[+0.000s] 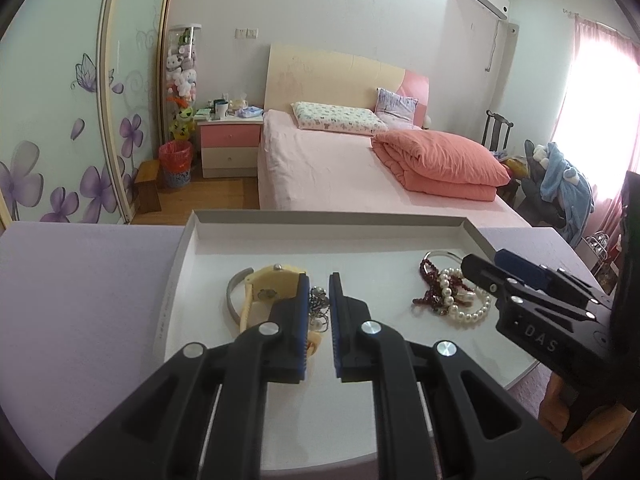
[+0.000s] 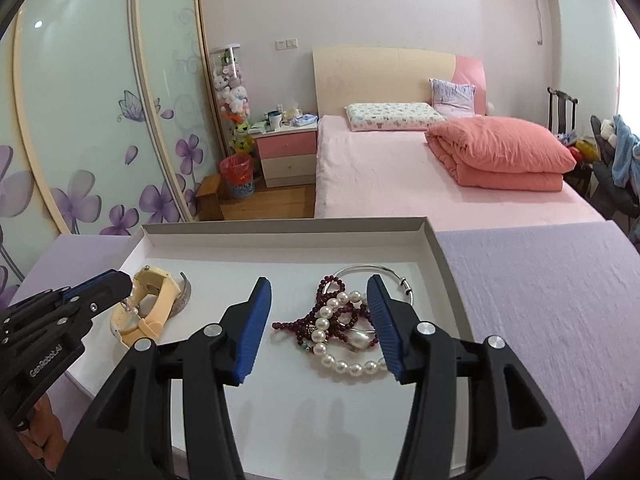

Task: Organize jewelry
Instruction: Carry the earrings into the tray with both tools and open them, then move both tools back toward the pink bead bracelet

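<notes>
The left gripper, jaws drawn together, pinches a fine silver chain beside a yellow watch near the left wall of a shallow white tray. The right gripper, marked "DAS", hangs with jaws apart either side of a pearl bracelet tangled with garnet beads toward the right wall. The left gripper reads "GenRobot.AI"; the tray's far half lies bare.

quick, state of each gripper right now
left gripper: shut, silver chain at its tips, grip unclear
right gripper: open over the pearl bracelet, holding nothing
</notes>
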`<state>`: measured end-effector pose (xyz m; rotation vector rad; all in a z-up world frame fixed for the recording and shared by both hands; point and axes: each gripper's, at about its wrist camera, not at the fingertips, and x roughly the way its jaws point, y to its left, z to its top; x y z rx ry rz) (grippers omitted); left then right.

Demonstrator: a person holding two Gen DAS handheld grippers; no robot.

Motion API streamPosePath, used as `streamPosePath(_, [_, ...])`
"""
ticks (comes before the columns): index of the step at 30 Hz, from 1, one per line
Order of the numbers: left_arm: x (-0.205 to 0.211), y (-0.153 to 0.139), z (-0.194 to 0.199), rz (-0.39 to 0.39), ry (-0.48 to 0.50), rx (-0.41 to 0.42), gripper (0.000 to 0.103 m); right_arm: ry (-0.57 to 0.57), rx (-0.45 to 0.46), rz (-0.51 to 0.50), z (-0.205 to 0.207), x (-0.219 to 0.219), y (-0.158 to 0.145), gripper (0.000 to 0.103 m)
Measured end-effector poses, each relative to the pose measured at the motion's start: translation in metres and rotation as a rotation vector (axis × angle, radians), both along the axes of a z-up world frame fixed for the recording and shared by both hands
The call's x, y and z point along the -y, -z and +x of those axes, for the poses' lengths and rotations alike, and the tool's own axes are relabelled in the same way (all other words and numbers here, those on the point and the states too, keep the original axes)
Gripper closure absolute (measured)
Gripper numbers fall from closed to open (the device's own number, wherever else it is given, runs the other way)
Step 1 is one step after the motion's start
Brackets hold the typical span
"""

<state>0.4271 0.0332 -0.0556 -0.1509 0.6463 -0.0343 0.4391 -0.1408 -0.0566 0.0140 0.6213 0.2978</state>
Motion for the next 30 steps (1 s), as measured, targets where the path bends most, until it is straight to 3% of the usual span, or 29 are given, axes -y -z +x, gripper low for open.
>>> streamPosePath(8, [-0.002,0.007,0.004,0.007,-0.01,-0.014,0.09,0.017,0.005,0.004,-0.001,0.006,-0.001,0.052])
streamPosePath(12, [-0.002,0.007,0.002,0.008,-0.02,-0.012,0.075,0.022,0.004,0.009,-0.002,0.01,0.0,0.052])
streamPosePath(20, [-0.006,0.003,-0.005,0.015,-0.03,-0.005,0.071,0.018,0.011,0.004,-0.007,0.011,0.0,0.052])
streamPosePath(30, [-0.016,-0.014,-0.044,0.037,-0.056,0.031,0.063,-0.014,0.026,0.006,-0.043,0.016,-0.007,0.052])
